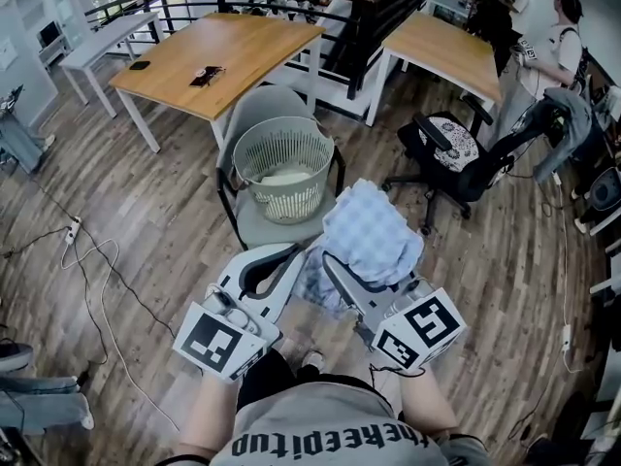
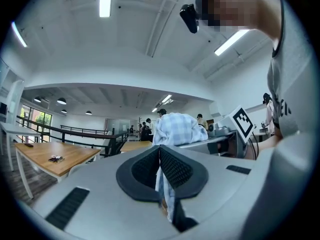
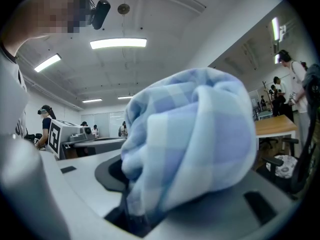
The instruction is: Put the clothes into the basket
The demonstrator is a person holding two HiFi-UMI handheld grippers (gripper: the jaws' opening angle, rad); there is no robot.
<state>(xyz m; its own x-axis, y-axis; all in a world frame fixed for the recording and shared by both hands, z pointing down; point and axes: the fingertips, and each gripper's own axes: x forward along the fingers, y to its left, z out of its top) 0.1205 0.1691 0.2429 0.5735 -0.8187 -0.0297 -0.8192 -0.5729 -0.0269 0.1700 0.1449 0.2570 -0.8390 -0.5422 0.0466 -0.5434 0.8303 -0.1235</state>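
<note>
We are recording one light blue checked fabric garment held between both tools on the near side of the pale slatted round plastic laundry basket, close to its rim but not yet over its mouth. The basket is sitting on the seat of a grey moulded chair.

The left gripper is pinching a thin hanging fold of the garment, with its dark ribbed pads closed flat on the cloth. The right gripper is standing with its jaws fairly wide, clamped on a thick bunch of the same garment; the cloth is mounding over the jaws and running down into the throat between them.

Something white is lying at the bottom of the basket; we are taking it for clothing already deposited, though the view is too coarse to be sure.

We are judging the carrying step to be in hand, with the drop outstanding. The next move is calling for both grippers to bring the garment over the basket's mouth, then for both grips to open together so no trailing fold is catching the rim.
</note>
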